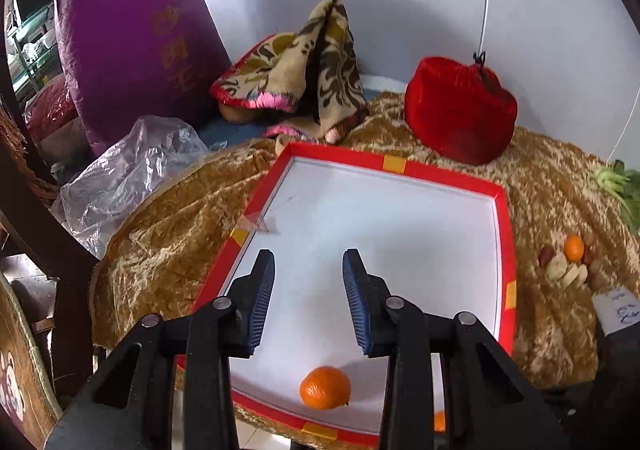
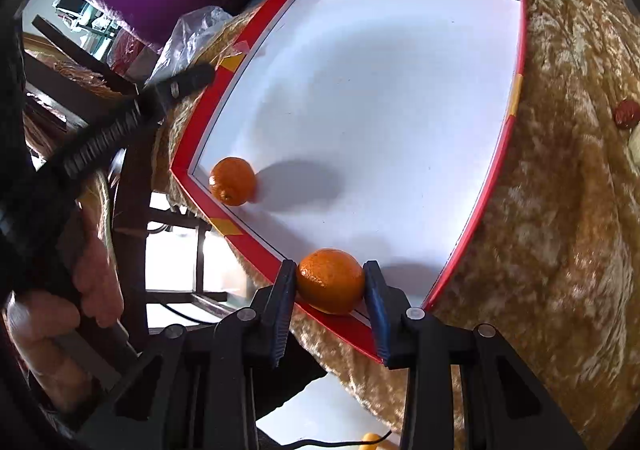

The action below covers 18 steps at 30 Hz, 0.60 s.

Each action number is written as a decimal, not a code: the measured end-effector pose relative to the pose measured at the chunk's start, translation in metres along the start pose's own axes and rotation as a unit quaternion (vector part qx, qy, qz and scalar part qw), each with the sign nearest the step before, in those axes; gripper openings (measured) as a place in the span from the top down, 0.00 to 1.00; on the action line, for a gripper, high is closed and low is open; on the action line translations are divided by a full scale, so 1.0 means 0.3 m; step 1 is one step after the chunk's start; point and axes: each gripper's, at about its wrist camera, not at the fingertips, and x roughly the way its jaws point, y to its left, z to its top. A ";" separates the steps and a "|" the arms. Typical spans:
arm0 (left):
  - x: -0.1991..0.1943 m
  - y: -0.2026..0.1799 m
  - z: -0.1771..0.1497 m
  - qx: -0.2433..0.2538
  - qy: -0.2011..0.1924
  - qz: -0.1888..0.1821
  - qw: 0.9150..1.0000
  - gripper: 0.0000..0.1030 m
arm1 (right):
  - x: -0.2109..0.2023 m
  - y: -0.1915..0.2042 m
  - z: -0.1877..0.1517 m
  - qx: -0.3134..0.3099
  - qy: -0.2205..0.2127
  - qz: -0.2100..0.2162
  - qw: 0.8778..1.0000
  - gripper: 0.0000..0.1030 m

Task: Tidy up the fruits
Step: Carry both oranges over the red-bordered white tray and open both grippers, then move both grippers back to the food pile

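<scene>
A red-rimmed tray [image 1: 505, 234] with a white floor lies on a gold cloth. One orange [image 1: 325, 387] sits loose on the tray floor near its front rim; it also shows in the right wrist view [image 2: 233, 181]. My left gripper [image 1: 308, 262] is open and empty above the tray, beyond that orange. My right gripper [image 2: 330, 270] is shut on a second orange [image 2: 330, 281] over the tray's near rim [image 2: 256, 256]. A sliver of that orange shows in the left wrist view [image 1: 439, 421]. A third orange [image 1: 574, 248] lies among nuts and dates on the cloth to the right.
A red pouch [image 1: 460, 109], a patterned blanket [image 1: 304, 69], a purple bag [image 1: 140, 45] and a clear plastic bag [image 1: 132, 169] stand behind and left of the tray. Green leaves [image 1: 616, 185] lie at the far right. A dark wooden chair [image 2: 132, 185] stands beside the table edge.
</scene>
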 end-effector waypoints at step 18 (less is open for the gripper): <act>0.008 -0.681 -0.031 0.160 0.009 -0.175 0.971 0.56 | -0.673 -0.675 -0.077 0.198 -0.178 0.024 0.964 0.58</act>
